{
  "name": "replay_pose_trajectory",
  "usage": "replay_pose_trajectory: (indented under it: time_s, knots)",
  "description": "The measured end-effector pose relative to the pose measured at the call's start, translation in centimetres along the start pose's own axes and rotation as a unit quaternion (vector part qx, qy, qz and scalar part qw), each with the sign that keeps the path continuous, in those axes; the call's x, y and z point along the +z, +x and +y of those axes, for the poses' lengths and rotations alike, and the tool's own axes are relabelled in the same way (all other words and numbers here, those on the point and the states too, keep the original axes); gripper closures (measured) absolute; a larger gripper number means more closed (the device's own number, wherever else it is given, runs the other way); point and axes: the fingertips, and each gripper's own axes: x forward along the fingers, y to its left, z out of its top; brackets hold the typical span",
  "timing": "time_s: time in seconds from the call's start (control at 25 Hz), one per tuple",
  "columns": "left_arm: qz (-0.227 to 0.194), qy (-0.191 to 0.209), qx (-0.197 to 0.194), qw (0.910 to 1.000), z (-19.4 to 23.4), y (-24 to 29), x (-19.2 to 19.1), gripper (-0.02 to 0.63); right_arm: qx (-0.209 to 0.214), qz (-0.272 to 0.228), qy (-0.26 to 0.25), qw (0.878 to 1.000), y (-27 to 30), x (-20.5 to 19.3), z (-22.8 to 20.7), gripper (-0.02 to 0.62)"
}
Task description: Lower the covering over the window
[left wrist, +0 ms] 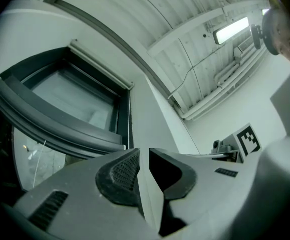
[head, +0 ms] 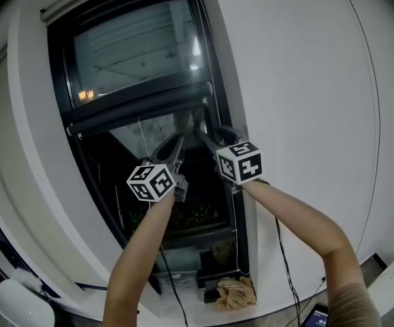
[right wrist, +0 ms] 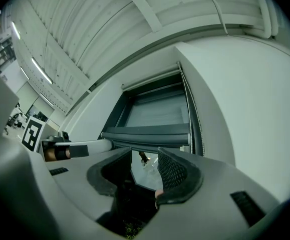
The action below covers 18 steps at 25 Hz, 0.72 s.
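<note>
White wall (head: 305, 80), dark window (head: 203, 206), blind (head: 139, 53) partway down; left claw (left wrist: 143, 152) barely ajar, right claw (right wrist: 145, 154) wide, both empty.

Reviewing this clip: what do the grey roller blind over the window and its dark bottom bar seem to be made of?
Grey roller blind: probably thin woven fabric, matte and semi-sheer, since lights show faintly through it. Dark bottom bar: likely metal or plastic with a smooth satin finish. It runs straight and rigid.

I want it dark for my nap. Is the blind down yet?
Not yet. Done: the blind is partway down, with its bar just above both grippers. In hand: the right gripper is open and empty, and the left gripper is nearly closed. To do: cover the lower glass.
</note>
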Motion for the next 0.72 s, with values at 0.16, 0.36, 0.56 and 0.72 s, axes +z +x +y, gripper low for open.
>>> replay_pose_trajectory:
  time_s: [0.16, 0.36, 0.56, 0.72]
  knots:
    - [-0.010, 0.011, 0.001, 0.9999, 1.2, -0.2, 2.8, 0.555, -0.015, -0.013, -0.013, 1.000, 1.1, 2.6, 0.7, 0.446]
    - [-0.027, 0.040, -0.008, 0.9988, 2.3, -1.1, 8.0, 0.555, -0.022, -0.053, -0.022, 0.998, 3.4, 8.4, 2.7, 0.446]
    - [-0.052, 0.066, -0.018, 0.9963, 3.1, -2.4, 13.8, 0.555, -0.019, -0.100, -0.040, 0.994, 4.9, 14.4, 6.2, 0.446]
    - [-0.065, 0.074, -0.029, 0.9947, 3.0, -3.6, 16.8, 0.555, -0.014, -0.125, -0.045, 0.991, 5.5, 16.9, 8.8, 0.448]
